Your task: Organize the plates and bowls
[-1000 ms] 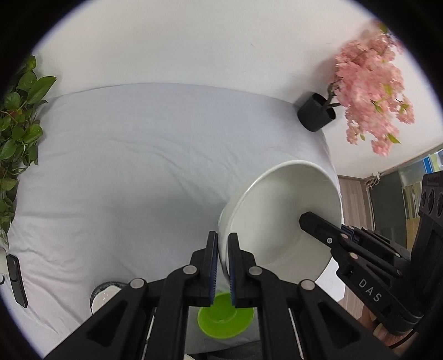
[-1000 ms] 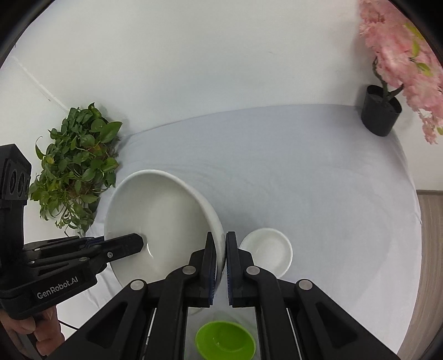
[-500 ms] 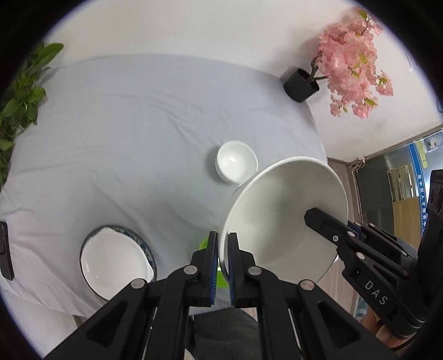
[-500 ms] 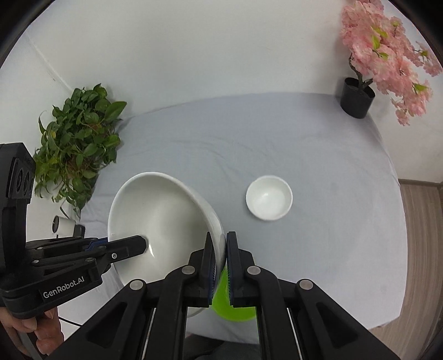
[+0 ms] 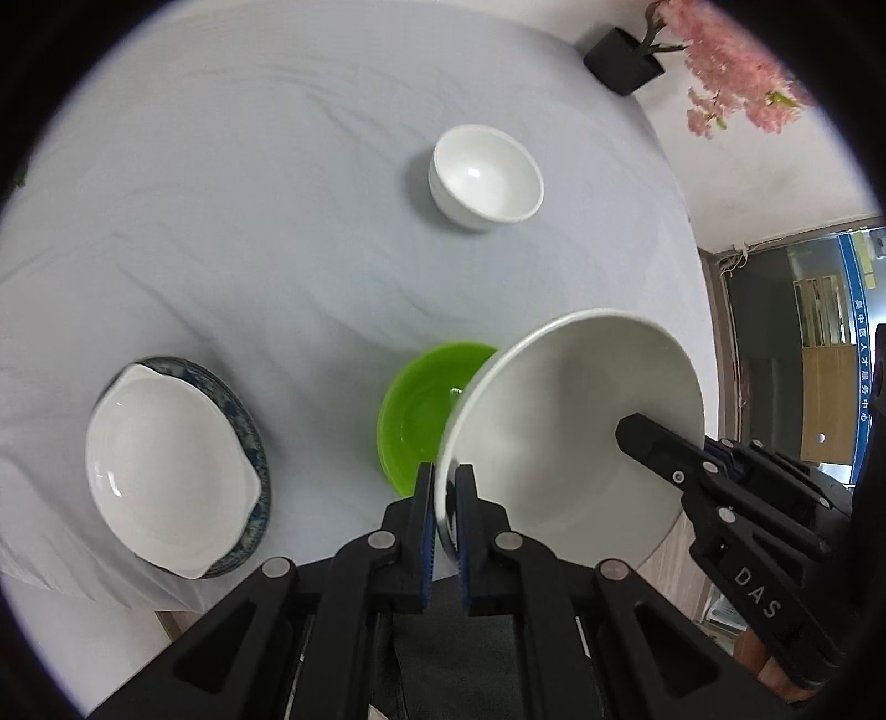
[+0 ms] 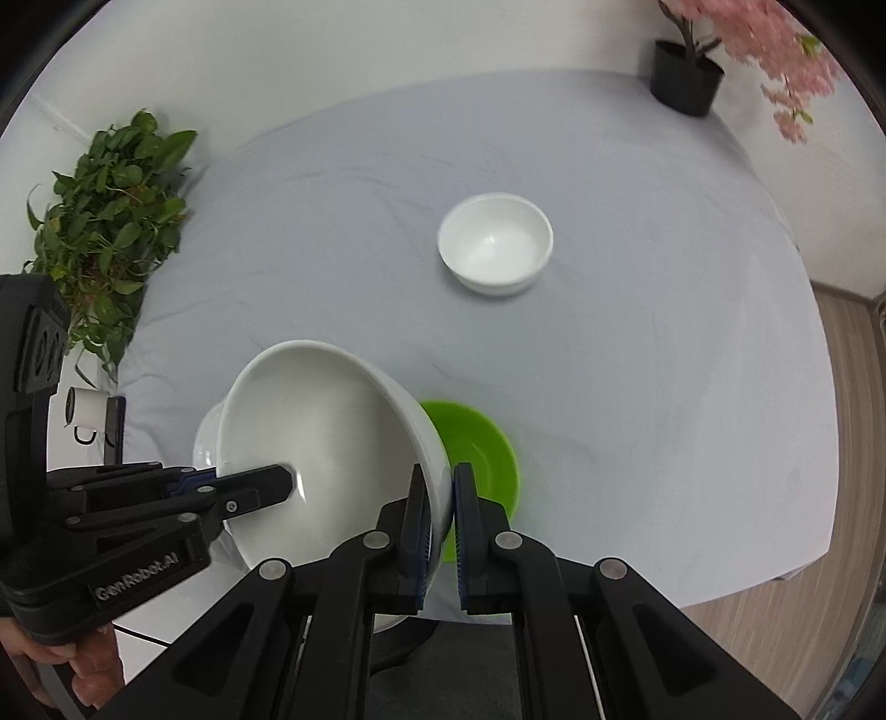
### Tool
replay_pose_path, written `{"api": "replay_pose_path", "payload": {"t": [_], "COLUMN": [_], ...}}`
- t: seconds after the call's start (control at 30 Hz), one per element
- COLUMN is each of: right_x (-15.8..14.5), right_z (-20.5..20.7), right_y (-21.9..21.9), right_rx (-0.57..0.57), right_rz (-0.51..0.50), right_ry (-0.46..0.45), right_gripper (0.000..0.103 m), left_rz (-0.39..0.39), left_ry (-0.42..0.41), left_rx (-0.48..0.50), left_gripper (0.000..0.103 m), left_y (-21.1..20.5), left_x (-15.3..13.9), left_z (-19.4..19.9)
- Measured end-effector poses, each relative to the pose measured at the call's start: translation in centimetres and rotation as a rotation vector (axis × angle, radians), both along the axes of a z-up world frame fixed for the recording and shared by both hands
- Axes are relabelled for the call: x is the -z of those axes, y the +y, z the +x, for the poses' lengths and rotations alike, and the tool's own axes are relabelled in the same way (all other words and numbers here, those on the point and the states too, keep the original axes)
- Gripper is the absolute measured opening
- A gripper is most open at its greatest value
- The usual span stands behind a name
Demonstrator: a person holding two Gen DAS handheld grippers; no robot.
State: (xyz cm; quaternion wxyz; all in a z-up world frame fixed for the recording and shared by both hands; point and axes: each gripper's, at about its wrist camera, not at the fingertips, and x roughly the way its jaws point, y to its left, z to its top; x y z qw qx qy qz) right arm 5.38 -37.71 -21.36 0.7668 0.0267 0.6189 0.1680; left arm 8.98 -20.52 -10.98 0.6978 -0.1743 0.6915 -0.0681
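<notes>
Both tongs [image 5: 446, 487] [image 6: 440, 493] clamped on big white bowl [image 5: 576, 437].

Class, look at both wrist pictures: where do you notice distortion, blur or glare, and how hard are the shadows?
Left wrist view: fisheye bends the table edge into a curve inside a black circular border; a glare spot sits in the small white bowl. Right wrist view: the pink blossoms and the floor are smeared at the rim; the small bowl's shadow is faint, so the light is diffuse.

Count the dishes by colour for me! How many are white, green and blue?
White: 3, the big bowl in both claws, the small bowl, and the dish on the plate.
Green: 1, a bowl.
Blue: 1, a plate.
Total: 5
</notes>
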Motion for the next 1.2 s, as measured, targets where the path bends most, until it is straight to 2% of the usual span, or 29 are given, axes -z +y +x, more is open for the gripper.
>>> {"api": "replay_pose_path", "payload": {"t": [0.2, 0.37, 0.6, 0.93, 1.07, 1.2], "right_x": [6.6, 10.7, 12.9, 15.3, 15.4, 15.8], "right_z": [0.0, -0.9, -0.8, -0.9, -0.1, -0.1], "right_y": [-2.6, -3.6, -5.0, -5.9, -5.0, -4.4], "right_rx": [0.058, 0.09, 0.104, 0.092, 0.084, 0.083], "right_rz": [0.045, 0.052, 0.041, 0.046, 0.046, 0.047], "right_ry": [0.116, 0.169, 0.193, 0.242, 0.243, 0.246], "right_gripper": [0.004, 0.003, 0.004, 0.006, 0.008, 0.008], "left_rz": [0.039, 0.053, 0.049, 0.084, 0.061, 0.07], "left_ry": [0.06, 0.095, 0.106, 0.138, 0.136, 0.136], "left_rx": [0.032, 0.044, 0.032, 0.011, -0.03, -0.014], "left_gripper": [0.005, 0.004, 0.004, 0.004, 0.004, 0.004], "left_y": [-0.8, -1.2, -1.5, -1.3, -0.7, -0.5], "left_x": [3.7, 6.5, 8.2, 9.3, 9.4, 9.2], "left_z": [0.0, 0.3, 0.5, 0.2, 0.2, -0.4]}}
